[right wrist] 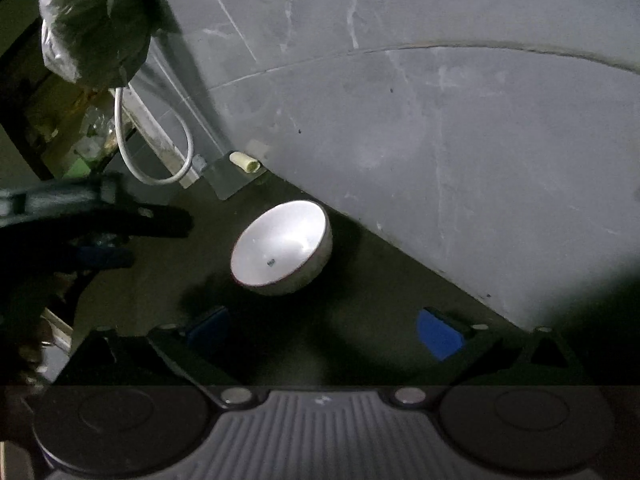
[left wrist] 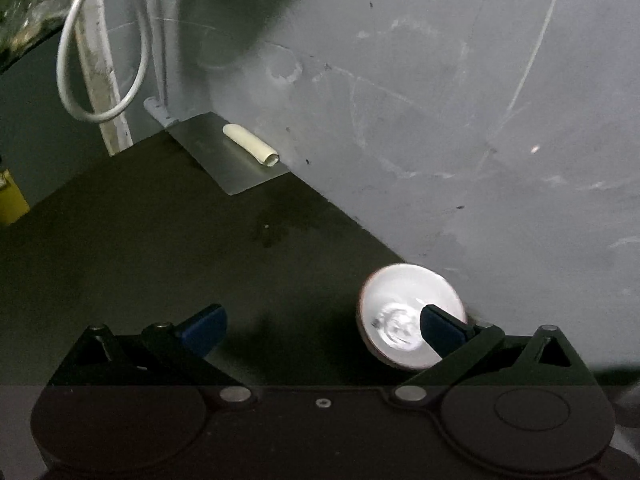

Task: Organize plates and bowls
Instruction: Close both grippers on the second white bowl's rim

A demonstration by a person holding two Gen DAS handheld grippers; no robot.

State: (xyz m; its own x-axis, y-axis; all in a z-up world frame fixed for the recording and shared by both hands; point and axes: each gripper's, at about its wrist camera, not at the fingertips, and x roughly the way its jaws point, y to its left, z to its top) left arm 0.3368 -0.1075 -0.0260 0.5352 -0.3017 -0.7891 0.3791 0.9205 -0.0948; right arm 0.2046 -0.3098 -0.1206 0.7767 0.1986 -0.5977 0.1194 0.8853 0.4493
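We see the bowl [right wrist: 280, 248] tilted on the dark table [right wrist: 380, 320] by the wall, ahead of our right hand-held gripper [right wrist: 324, 332]. Our left hand-held gripper [left wrist: 320, 328] is nearer, the bowl off its right finger. Both gape wide, empty.

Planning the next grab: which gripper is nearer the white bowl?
Left. Left gripper is open, one fingertip overlapping the bowl. Right gripper is open, short of it.
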